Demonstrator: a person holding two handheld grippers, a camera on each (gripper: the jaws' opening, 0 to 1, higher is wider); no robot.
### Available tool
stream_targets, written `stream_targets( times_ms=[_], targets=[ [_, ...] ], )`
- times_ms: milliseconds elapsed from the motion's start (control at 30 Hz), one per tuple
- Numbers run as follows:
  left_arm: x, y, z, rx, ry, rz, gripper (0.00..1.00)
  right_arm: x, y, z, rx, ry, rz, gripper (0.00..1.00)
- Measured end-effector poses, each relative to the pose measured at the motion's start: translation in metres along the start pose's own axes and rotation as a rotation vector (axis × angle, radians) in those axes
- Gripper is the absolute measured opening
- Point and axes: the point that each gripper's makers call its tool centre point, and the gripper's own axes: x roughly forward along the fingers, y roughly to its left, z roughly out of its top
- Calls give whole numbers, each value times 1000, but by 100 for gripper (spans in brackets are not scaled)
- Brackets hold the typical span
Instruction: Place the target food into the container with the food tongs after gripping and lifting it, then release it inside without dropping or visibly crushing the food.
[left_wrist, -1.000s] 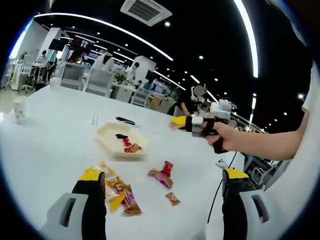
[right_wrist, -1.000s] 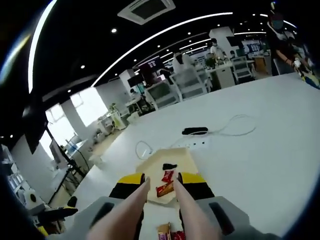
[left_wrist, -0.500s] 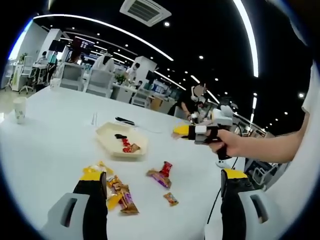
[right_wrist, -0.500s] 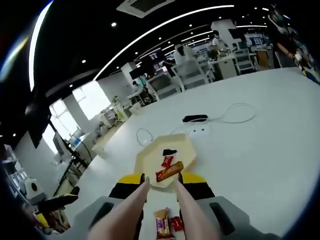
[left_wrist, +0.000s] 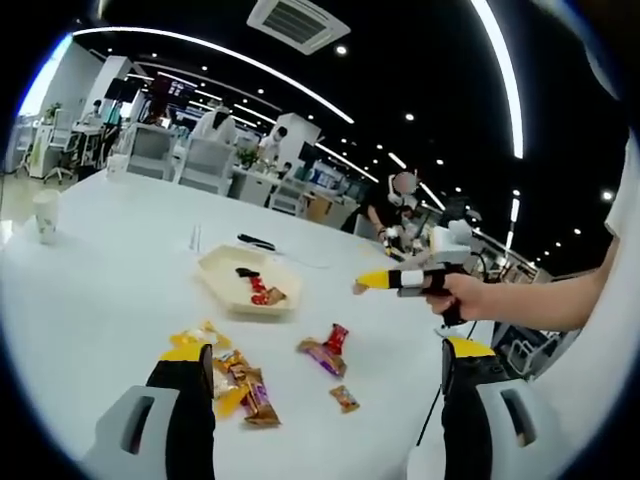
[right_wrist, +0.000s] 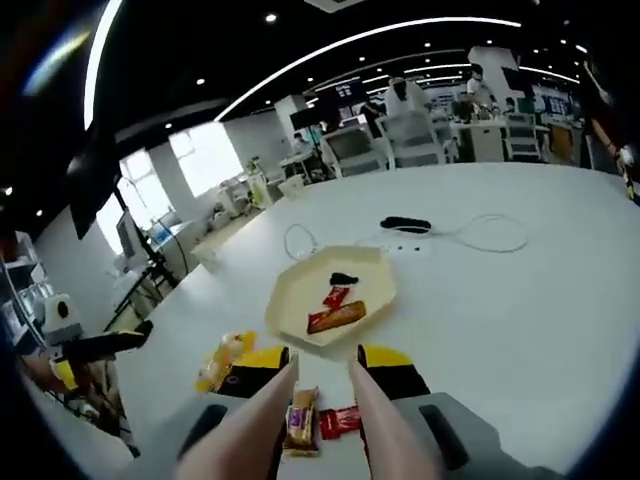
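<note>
Left tool (left_wrist: 320, 400): its two black, yellow-tipped jaws rise from the bottom of the left gripper view, wide apart with nothing between them.
Right tool (right_wrist: 318, 372): in the right gripper view it carries pale food tongs (right_wrist: 300, 420) whose two arms run up the lower middle, tips a little apart and nothing held between them; the same tool shows at right of centre in the left gripper view (left_wrist: 400, 281), held in a hand (left_wrist: 462, 298) above the tabletop. Whether the tool's own jaws press the tongs I cannot tell.
Container (right_wrist: 290, 300): a cream, many-sided shallow tray at centre of the right gripper view, lying flat on the white tabletop (right_wrist: 520, 320); also left of centre in the left gripper view (left_wrist: 215, 270).
Food in container: a long orange-brown wrapped bar (right_wrist: 335, 317), a small red packet (right_wrist: 336, 296) and a dark piece (right_wrist: 342, 278) beyond it.
Loose snacks: an orange wrapped bar (right_wrist: 299, 430) and a red packet (right_wrist: 338, 421) lie between the tong tips at the bottom of the frame; a yellow bag (right_wrist: 222, 358) lies lower left.
Left gripper view snacks: a heap of wrappers (left_wrist: 240, 390) by the left jaw, a red-and-purple pair (left_wrist: 328, 350) and a small one (left_wrist: 345, 398) in the lower middle.
Beyond the tray: a black object with a white cable (right_wrist: 480, 235), upper right of centre.
Paper cup (left_wrist: 45, 215): upright, far left of the left gripper view.
</note>
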Motion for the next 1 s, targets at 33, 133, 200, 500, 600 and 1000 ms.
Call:
stream_targets(
  times_ms=[33,133,200,500,600,1000],
  targets=[
    [-1,1,2,6,4,3,95,0,-2,-2,7,9,5,27],
    [-3,3,6,18,1,11,95,-2,3,-3,50,0,51,27],
    [-3,6,7,15,-7,20,95,-3,2,-6,43,5,46,27],
    [-1,3,4,-10,-17,31,95,2,3,-16,132,-5,40,27],
    [0,7,-2,-23,-12,35,95,4,11,-19,124,-1,47,27],
    [1,13,16,-97,-73,34,94,9,17,-34,58,30,-13,27]
  ],
)
